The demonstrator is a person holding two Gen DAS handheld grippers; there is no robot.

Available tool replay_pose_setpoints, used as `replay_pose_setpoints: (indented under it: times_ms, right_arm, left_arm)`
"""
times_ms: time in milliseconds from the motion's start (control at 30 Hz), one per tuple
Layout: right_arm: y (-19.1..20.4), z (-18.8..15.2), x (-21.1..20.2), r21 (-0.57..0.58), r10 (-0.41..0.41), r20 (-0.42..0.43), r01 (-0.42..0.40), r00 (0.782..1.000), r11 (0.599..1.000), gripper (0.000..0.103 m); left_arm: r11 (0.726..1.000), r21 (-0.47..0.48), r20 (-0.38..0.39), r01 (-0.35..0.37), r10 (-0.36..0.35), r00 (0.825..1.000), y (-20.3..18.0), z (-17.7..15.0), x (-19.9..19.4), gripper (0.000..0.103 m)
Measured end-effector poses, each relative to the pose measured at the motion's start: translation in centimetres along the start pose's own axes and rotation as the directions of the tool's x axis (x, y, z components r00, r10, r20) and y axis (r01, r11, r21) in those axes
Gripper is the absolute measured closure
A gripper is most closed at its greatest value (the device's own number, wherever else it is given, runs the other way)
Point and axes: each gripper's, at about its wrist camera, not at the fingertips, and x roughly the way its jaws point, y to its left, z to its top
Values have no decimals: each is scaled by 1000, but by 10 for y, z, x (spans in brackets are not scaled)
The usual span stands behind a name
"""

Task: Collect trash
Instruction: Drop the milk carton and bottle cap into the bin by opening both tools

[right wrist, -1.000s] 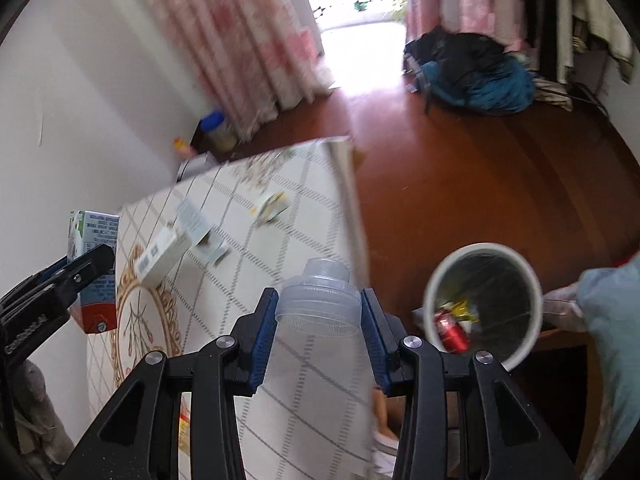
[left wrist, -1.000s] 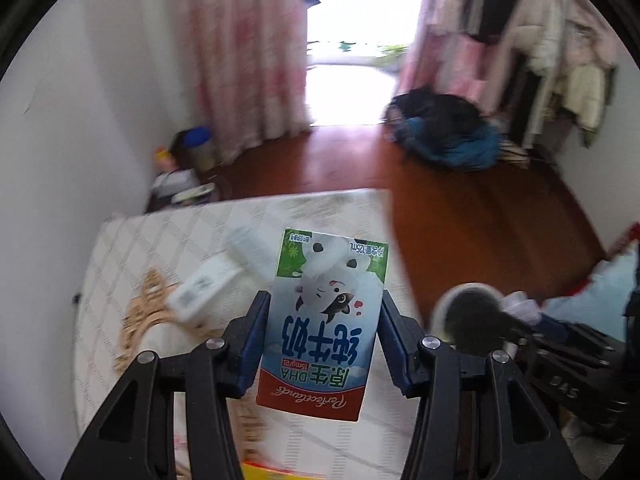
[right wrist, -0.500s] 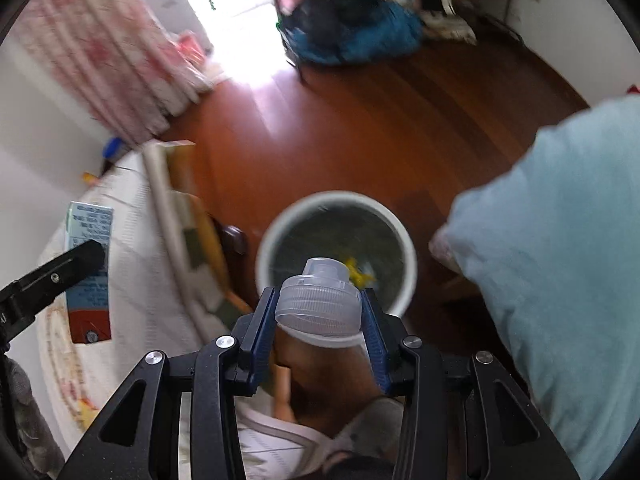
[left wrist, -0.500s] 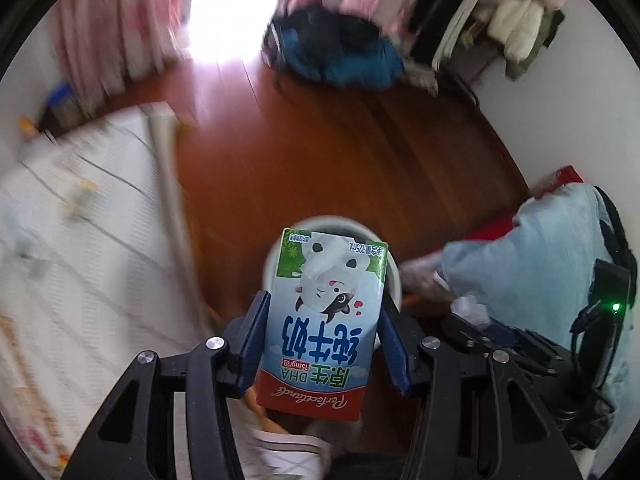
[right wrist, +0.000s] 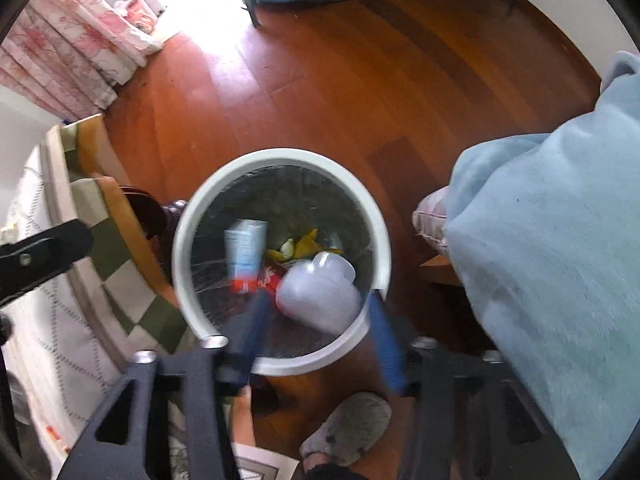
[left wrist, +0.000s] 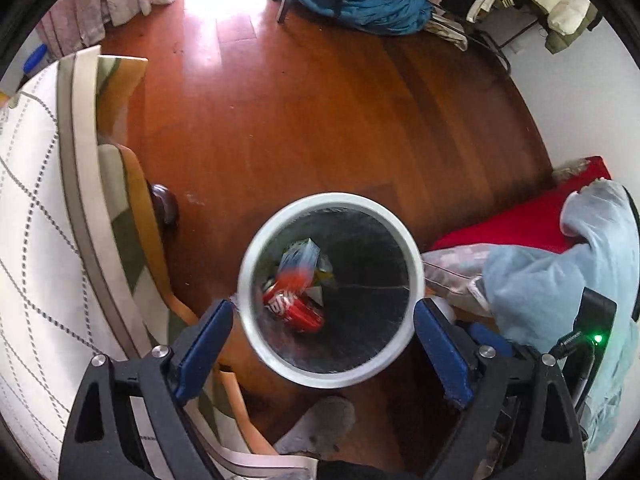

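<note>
White bin (left wrist: 394, 354) below both spread, empty grippers.
Milk carton (right wrist: 245, 254) and plastic bottle (right wrist: 318, 294) were inside; left gripper (left wrist: 322, 344) and right gripper (right wrist: 316, 338) held nothing.

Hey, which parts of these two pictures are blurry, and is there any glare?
Left wrist view: the milk carton dropping in the bin is smeared; the left gripper is sharp; window glare whitens the floor. Right wrist view: the right gripper and the plastic bottle are motion-blurred, with similar floor glare.
</note>
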Motion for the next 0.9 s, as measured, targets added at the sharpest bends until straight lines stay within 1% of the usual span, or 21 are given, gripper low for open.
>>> replay_pose_setpoints:
  times_ms: [33,67,100,133,200,300,433,633,800,900]
  right_arm:
    - [-1,0,3,2,-2,0,2,1000,1000,22]
    - [0,-1,5,4,-7,-2,7,1000,1000,18]
    - [1,-3,6,3,-19,-5,19,1000,1000,16]
    - [3,-4,8,-5,-35,-6,35,999,999,16]
    - [6,-9,6,-18,-62,-2,62,998,998,16]
    - [10,-16,1,-22,-84,3,84,996,996,12]
    - [14,-28,-21,-25,-112,34,113,993,993,11]
    - [20,-45,-65,-25,-101,77,103,992,994,11]
    - [27,-61,-109,-27,-102,127,106,987,994,11]
    - [33,-73,-141,-30,-94,175,101,980,994,11]
  left_arm:
    - [1000,8,11,-28,28,1000,1,-3,0,11]
    - [998,17,22,-58,58,998,0,-6,0,11]
    - [995,31,32,-92,91,995,2,-9,-5,11]
    - [989,51,44,-135,133,990,2,-15,-6,11]
    - [973,76,75,-216,210,975,2,-29,-13,11]
    - [964,80,94,-253,245,965,9,-43,-23,11]
    - [962,72,108,-262,254,961,16,-60,-39,11]
    - [962,75,152,-263,250,956,11,-77,-72,11]
    - [963,72,208,-258,239,948,3,-90,-108,11]
    - [965,72,250,-253,228,941,-1,-102,-135,11]
